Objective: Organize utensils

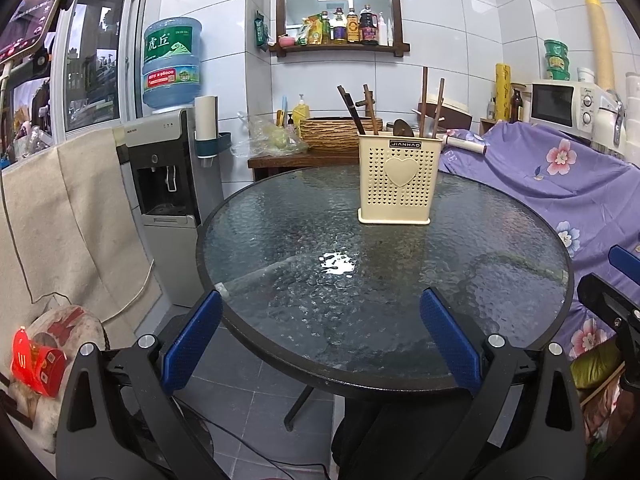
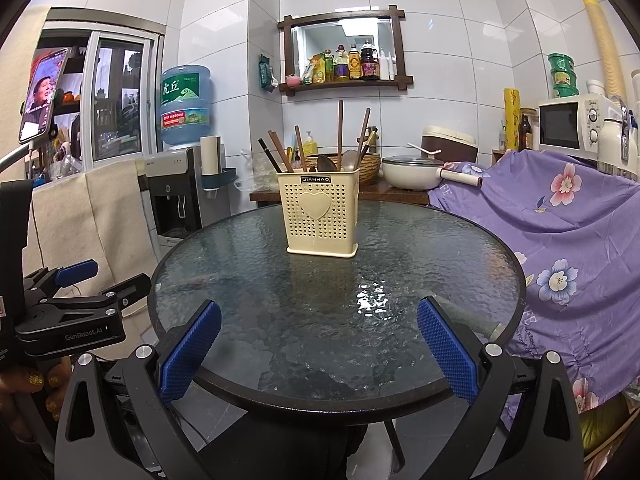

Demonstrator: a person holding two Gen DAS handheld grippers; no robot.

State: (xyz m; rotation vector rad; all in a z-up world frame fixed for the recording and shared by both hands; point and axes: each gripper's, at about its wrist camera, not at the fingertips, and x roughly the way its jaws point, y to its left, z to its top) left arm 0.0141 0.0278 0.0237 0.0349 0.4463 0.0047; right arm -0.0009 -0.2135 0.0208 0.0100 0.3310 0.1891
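Note:
A cream perforated utensil holder (image 1: 399, 178) (image 2: 322, 213) with a heart on its front stands upright on the far part of the round glass table (image 1: 280, 248) (image 2: 248, 264). Dark wooden chopsticks (image 1: 424, 100) (image 2: 340, 132) and spoons (image 1: 403, 128) (image 2: 326, 163) stick up out of it. My left gripper (image 1: 322, 340) is open over the table's near edge, nothing between its blue pads. My right gripper (image 2: 318, 350) is also open and empty at the near edge. The left gripper (image 2: 80, 280) shows at the left of the right wrist view, held by a hand.
A water dispenser (image 1: 168, 184) (image 2: 176, 196) stands left of the table. A purple floral cloth (image 1: 560, 184) (image 2: 560, 232) covers furniture on the right, a microwave (image 1: 560, 104) (image 2: 572, 128) behind it. A white pot (image 2: 412, 172) and woven basket (image 1: 332, 132) sit on a side counter.

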